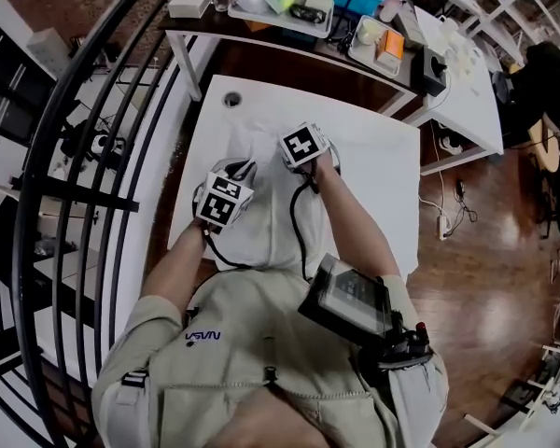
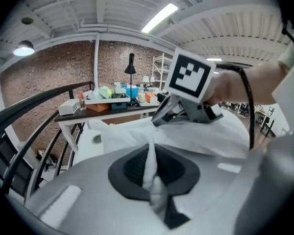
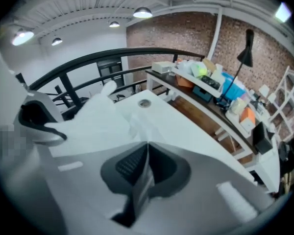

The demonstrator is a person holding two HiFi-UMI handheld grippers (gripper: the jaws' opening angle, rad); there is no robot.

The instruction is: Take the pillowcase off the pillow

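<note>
Left side: your left hand-held gripper [image 2: 149, 153] is clamping shut on a raised fold of the white fabric pillowcase [image 1: 269, 220], and the fold is standing up between the dark pads. The grip is sitting on a pinch of cloth. Whether any of the pillow is caught with it cannot be told, since the pillow is not showing anywhere.

Centre: the pillowcase is lying along the white rectangular table [image 1: 385, 155], running from the far edge back toward your body, with both hand-held grippers working on its middle part. No open end is showing in any view.

Right side: your right hand-held gripper [image 3: 146, 153] is pointing steeply down just beside the left one. Its jaws are standing together on what looks like a thin layer of the same cloth. That hold is looking thinner than the left one.

Judgement: you are securing the case before pulling. To do it well:
- Check that each pinch is holding cloth only, not filling.
- Take a deeper bite on the right side if the layer is slipping.
- Pull both hand-held grippers evenly toward the open end, keeping the cloth taut between them.
</note>
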